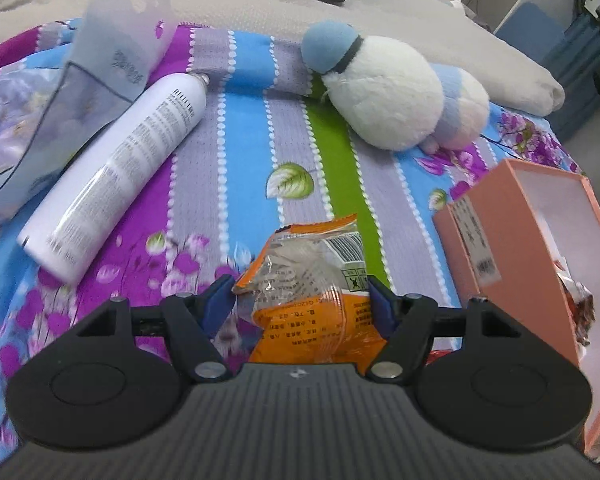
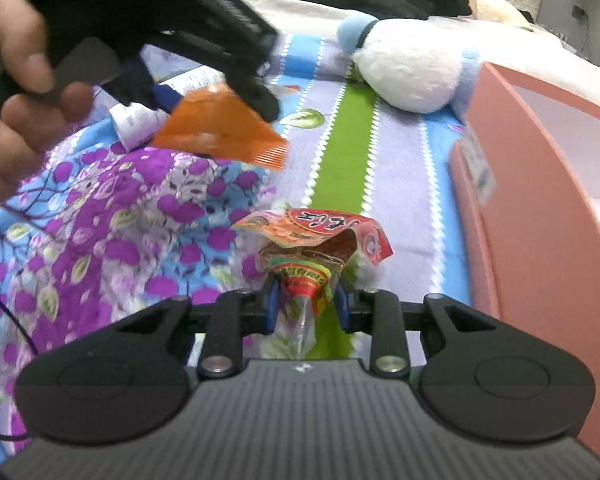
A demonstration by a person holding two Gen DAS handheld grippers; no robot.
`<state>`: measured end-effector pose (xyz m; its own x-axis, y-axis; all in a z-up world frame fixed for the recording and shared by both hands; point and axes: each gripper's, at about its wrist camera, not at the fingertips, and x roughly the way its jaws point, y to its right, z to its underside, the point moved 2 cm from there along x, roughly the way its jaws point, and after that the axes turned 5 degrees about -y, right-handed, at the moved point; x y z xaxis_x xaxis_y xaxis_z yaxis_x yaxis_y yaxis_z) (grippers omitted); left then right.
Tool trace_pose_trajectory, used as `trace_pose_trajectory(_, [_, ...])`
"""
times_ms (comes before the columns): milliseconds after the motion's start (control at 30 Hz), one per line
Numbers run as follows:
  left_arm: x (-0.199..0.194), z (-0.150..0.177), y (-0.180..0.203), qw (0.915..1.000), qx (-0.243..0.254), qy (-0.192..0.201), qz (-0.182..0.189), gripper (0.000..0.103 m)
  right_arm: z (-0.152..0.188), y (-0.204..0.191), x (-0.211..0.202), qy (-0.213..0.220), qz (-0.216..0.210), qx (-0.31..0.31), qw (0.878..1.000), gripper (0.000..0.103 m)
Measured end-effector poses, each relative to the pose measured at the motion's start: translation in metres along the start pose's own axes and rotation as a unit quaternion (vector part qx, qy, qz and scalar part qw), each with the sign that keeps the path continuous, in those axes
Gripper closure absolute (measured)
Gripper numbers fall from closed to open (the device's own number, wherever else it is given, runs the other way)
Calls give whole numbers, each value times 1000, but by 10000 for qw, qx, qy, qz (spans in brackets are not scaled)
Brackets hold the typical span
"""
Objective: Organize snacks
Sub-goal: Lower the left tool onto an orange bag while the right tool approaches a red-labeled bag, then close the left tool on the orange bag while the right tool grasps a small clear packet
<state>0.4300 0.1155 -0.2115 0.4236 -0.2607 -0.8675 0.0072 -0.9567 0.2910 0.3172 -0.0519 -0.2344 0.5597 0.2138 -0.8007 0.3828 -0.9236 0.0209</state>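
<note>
My left gripper [image 1: 300, 286] is shut on a crumpled orange snack packet [image 1: 312, 272], which it holds above the striped bedspread [image 1: 244, 140]. The right wrist view shows that same gripper [image 2: 216, 108] at upper left in a person's hand [image 2: 16, 80], with the orange packet [image 2: 220, 128] between its blue pads. My right gripper [image 2: 308, 292] is shut on the twisted end of a red and yellow snack packet [image 2: 320, 232], lifted off the bedspread. An open pink box [image 1: 540, 240] stands at the right with a wrapped snack [image 1: 580, 304] inside. The same box [image 2: 540, 200] fills the right edge of the right wrist view.
A white spray can [image 1: 120, 168] lies on its side at the left, beside a pale blue translucent bag [image 1: 80, 92]. A white and blue plush toy [image 1: 384, 92] rests further back, near the box. Beige bedding [image 1: 380, 16] runs behind the bedspread.
</note>
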Motion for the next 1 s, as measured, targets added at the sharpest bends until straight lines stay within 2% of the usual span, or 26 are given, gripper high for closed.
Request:
trace_pose_trajectory(367, [-57, 74, 38, 9972, 542, 406, -306, 29, 30, 12, -61, 167, -17, 92, 9998, 71])
trace_pose_trajectory(467, [-70, 93, 44, 9973, 472, 467, -323, 29, 34, 11, -77, 267, -67, 132, 9995, 71])
trace_pose_trajectory(533, [-78, 105, 44, 9982, 259, 495, -226, 29, 38, 9, -88, 337, -53, 86, 9994, 71])
trace_pose_trajectory(633, [-82, 120, 43, 9991, -10, 337, -259, 29, 43, 9, -103, 440, -70, 121, 9989, 71])
trace_pose_trajectory(667, [-84, 125, 44, 9991, -6, 311, -295, 29, 45, 10, -108, 466, -63, 149, 9988, 73])
trace_pose_trajectory(700, [-86, 129, 45, 9991, -13, 316, -293, 29, 47, 11, -114, 499, -82, 183, 9986, 86])
trace_pose_trajectory(867, [-95, 151, 53, 9989, 9, 347, -319, 29, 54, 13, -138, 649, 58, 225, 9976, 91])
trace_pose_trajectory(1000, [-99, 170, 60, 9994, -55, 332, -129, 29, 65, 13, -140, 641, 26, 223, 9977, 91])
